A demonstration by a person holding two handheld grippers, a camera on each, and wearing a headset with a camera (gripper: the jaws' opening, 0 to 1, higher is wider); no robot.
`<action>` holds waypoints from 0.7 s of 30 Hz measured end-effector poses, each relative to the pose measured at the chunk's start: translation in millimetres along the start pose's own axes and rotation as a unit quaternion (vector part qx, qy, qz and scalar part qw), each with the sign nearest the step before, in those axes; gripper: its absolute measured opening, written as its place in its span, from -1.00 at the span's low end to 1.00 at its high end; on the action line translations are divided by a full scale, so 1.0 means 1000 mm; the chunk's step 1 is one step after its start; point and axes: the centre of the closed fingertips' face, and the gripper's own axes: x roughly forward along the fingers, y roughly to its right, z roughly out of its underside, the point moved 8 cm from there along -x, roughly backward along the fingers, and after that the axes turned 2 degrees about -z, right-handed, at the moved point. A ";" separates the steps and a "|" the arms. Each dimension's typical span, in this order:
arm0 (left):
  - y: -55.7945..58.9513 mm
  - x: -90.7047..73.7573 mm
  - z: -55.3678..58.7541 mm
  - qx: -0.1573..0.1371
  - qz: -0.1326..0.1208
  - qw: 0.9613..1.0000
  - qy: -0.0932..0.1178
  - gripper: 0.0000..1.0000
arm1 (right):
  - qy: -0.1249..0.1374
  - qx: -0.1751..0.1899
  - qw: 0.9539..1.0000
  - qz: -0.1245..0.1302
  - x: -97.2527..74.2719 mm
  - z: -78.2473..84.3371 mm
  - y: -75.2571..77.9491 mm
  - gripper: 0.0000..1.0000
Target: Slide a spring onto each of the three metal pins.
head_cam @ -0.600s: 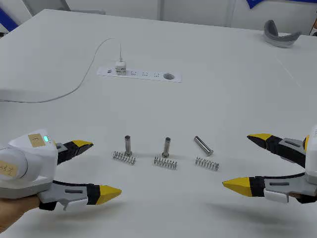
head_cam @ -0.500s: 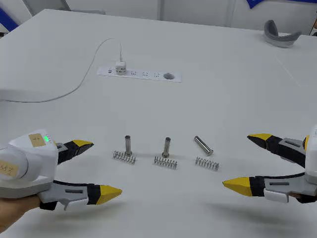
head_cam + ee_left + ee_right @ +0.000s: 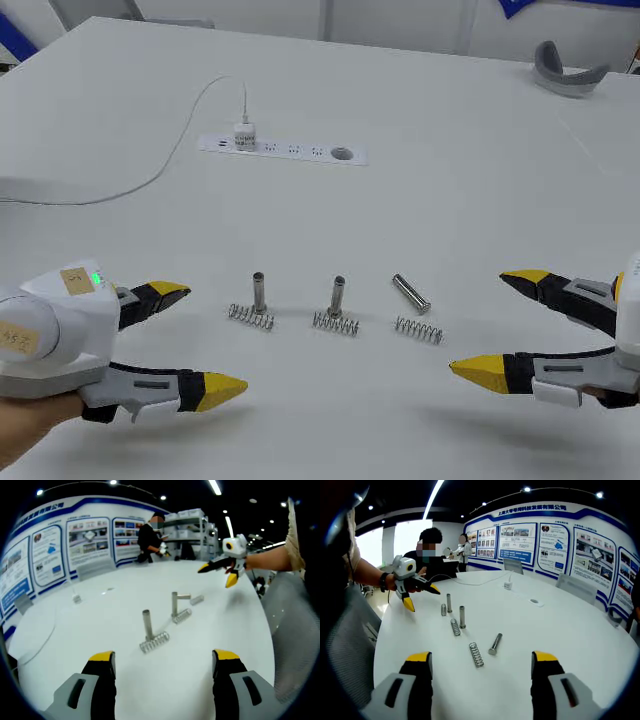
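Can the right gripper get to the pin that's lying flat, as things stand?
Probably yes. The right gripper is open and faces the lying pin, with bare table between them. The nearest spring lies close beside that pin and could get nudged.

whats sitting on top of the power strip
On the power strip, a white plug stands near the left end, its cable trailing left. The socket under the plug is hidden.

At lower left the left gripper (image 3: 215, 337) is showing a white housing, tan stickers (image 3: 72, 280) and a green light (image 3: 97, 278), while it and the right gripper (image 3: 478, 322) are sporting grey jaws tipped black then yellow.
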 end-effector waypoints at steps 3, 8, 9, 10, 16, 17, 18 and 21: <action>0.000 0.000 0.000 -0.001 0.000 1.000 0.001 0.60 | 0.000 0.000 1.000 0.001 0.000 0.000 0.000 0.64; 0.000 0.000 0.000 -0.001 -0.001 1.000 0.001 0.60 | -0.001 0.001 1.000 0.002 -0.001 0.000 0.001 0.63; 0.000 0.000 0.000 -0.001 -0.001 1.000 0.001 0.60 | -0.002 0.001 1.000 0.002 -0.001 0.000 0.001 0.63; 0.000 0.000 0.000 -0.001 -0.001 1.000 0.001 0.60 | -0.002 0.001 1.000 0.002 -0.001 0.000 0.001 0.63; 0.000 0.000 0.000 -0.003 -0.001 1.000 0.002 0.60 | -0.001 0.004 1.000 0.005 -0.001 -0.003 0.003 0.61; 0.000 0.000 0.000 -0.004 -0.001 1.000 0.002 0.60 | -0.001 0.004 1.000 0.005 -0.001 -0.003 0.003 0.60; 0.000 0.000 0.000 -0.004 -0.001 1.000 0.003 0.60 | 0.000 0.005 1.000 0.005 -0.001 -0.004 0.003 0.60; 0.000 0.001 -0.001 -0.005 -0.001 1.000 0.005 0.61 | -0.001 0.008 1.000 0.009 -0.001 -0.006 0.005 0.58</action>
